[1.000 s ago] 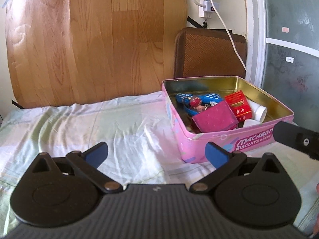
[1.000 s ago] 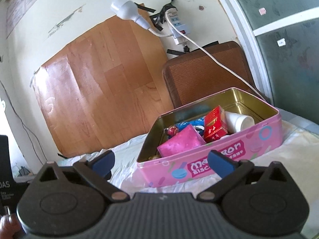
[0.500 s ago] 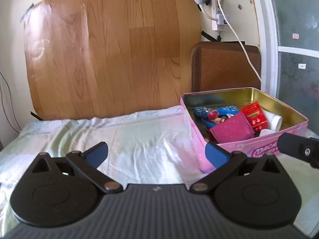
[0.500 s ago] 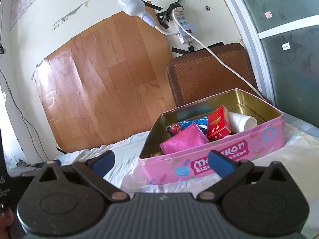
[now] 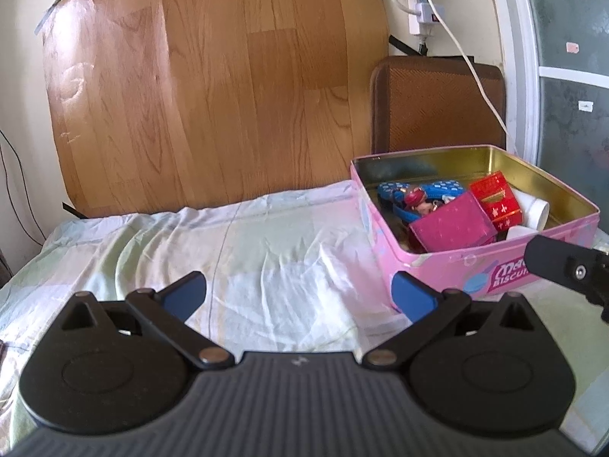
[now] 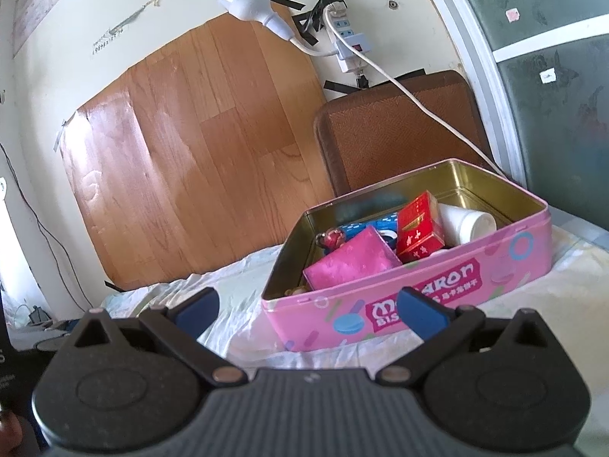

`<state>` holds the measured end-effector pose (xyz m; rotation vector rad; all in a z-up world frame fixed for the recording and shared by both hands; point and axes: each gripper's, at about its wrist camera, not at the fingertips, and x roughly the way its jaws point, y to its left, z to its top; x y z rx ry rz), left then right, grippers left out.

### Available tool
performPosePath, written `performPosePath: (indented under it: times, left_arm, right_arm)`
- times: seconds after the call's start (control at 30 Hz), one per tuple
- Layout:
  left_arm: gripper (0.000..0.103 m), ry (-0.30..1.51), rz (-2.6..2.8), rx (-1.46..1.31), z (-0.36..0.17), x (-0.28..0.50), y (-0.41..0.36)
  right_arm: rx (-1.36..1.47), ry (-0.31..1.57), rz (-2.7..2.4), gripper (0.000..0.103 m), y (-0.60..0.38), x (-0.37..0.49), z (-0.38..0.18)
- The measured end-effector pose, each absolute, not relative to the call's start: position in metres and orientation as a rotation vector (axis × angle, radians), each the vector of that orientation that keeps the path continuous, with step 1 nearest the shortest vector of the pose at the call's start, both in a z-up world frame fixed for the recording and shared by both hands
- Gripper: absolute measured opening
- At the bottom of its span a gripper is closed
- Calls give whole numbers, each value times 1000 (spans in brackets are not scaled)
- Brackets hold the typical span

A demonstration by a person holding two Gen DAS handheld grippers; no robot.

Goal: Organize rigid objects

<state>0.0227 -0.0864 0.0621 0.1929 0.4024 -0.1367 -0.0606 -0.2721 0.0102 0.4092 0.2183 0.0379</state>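
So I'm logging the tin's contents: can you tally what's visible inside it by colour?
In the pink biscuit tin:
Red: 2, the red box and a small red trinket
Magenta: 1, the magenta box
Blue: 1, a blue spotted item
White: 1, a white bottle
Total: 5 visible; anything beneath them is hidden.

surface: bed, wrinkled pale sheet (image 5: pixel 266 251) | on it: open pink biscuit tin (image 5: pixel 449 270), right side
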Motion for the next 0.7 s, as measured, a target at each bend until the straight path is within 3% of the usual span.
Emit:
performPosePath:
  times: [0.7]
  left_arm:
    - [103,473,-189,203,53,24,-95]
  right_arm:
    - [434,239,31,103,-275,-59,3]
